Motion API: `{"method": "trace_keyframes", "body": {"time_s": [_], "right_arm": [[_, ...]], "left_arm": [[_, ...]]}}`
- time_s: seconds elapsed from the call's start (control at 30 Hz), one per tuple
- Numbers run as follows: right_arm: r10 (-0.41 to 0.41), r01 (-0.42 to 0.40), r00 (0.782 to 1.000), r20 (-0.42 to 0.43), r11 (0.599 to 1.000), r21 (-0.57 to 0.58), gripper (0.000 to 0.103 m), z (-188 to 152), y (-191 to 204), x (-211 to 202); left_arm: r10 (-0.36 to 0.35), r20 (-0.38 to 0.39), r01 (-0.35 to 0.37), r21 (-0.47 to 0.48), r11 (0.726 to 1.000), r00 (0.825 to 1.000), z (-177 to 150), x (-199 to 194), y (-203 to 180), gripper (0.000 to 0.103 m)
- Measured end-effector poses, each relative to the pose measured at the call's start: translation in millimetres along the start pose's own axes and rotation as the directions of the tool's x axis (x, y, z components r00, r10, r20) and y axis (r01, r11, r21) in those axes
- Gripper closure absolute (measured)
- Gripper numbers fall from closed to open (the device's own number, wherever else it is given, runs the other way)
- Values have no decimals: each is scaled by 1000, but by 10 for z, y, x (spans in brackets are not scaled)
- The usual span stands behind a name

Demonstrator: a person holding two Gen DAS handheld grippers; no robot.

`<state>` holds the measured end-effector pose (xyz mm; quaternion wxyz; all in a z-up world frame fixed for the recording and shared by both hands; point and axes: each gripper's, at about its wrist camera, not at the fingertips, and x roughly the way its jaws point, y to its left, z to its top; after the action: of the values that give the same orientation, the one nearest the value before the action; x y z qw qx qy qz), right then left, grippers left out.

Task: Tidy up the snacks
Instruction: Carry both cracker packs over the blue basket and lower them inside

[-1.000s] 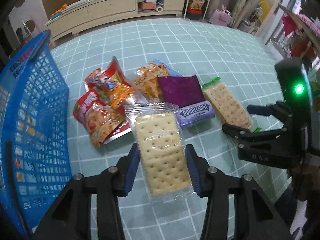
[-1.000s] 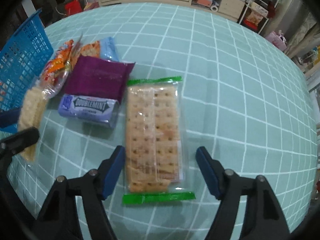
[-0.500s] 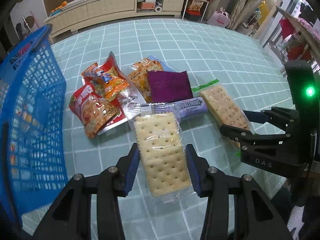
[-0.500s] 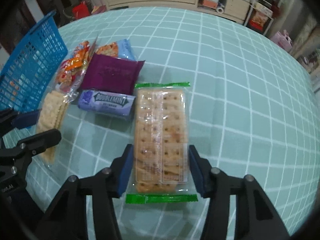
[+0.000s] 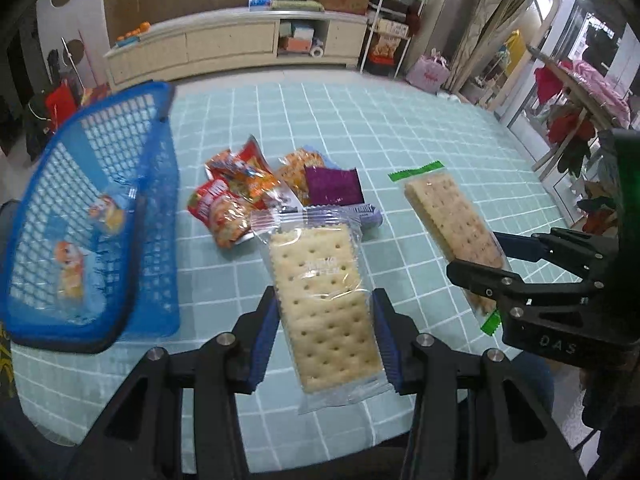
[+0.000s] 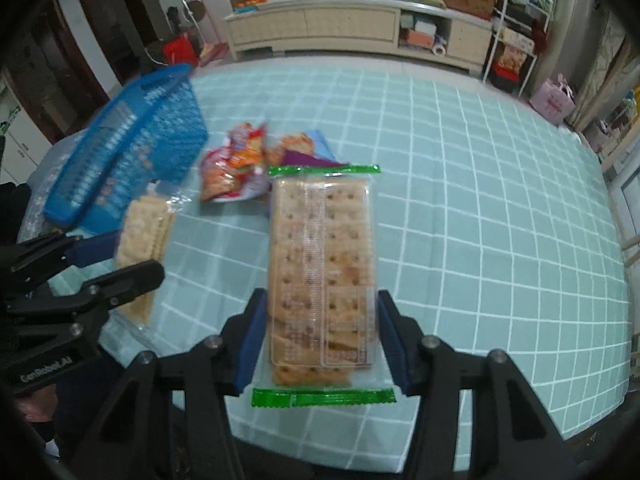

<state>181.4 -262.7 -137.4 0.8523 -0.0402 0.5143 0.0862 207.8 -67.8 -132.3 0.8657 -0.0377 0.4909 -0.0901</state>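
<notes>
Left gripper [image 5: 326, 338]: its jaws are clamped on the two long sides of the clear cracker pack [image 5: 324, 304]. The pack is held above the table [image 5: 420, 128], between the blue pads, and it points forward along the fingers.

Right gripper [image 6: 318, 334]: its jaws are clamped on the green-edged cracker pack [image 6: 322, 268], also held above the table. In the left wrist view this gripper [image 5: 496, 258] shows at the right, with its pack [image 5: 452, 216] sticking out toward the far left.

Left gripper in the right wrist view [image 6: 120, 256]: at the left edge, with the pale crackers [image 6: 142, 228] between its fingers.

Blue basket [image 5: 100, 216]: on the left part of the table, a mesh basket. Through the wall I see some packets with orange print inside; I cannot tell what they are.

Snack pile [image 5: 248, 196]: on the table just right of the basket. It has red and orange bags, a purple packet [image 5: 332, 186] and a bluish gum pack [image 5: 366, 212], touching and partly over each other.

Table: covered with a light green cloth with a white grid.

Sideboard [image 5: 224, 46]: a long cream one behind the table, by the far wall.
</notes>
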Motion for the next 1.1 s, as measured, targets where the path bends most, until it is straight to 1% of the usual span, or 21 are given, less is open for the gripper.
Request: {"method": "trace_keyframes", "body": {"time_s": [0.17,0.37,0.5,0.63,0.73,0.9,1.1], "right_arm": [[24,-23,998,49,999,-34,45,32,297,-229],[45,-36,993,107,996,-82,45,92,656,-497],[72,-57,987,143,993,-104,45,181,888,-635],[95,-75,981,171,990,-117,45,314,1081,-719],[117,-97,975,189,989,-115,45,394,1213,-759],[145,-123,971,188,984,-127,45,561,1492,-681],[150,-131,976,158,983,-128,45,729,1783,-445]], "left_arm": [[3,44,-3,4,1000,999,-102,-278,62,60],[15,113,-18,25,1000,993,-136,-635,205,60],[38,161,-45,39,998,986,-98,-931,373,60],[73,194,-88,70,994,978,-35,-1117,558,60],[86,212,-106,86,991,974,10,-1229,721,60],[130,227,-156,101,983,965,71,-1305,1042,60],[109,175,-122,63,991,978,92,-1141,1437,60]]}}
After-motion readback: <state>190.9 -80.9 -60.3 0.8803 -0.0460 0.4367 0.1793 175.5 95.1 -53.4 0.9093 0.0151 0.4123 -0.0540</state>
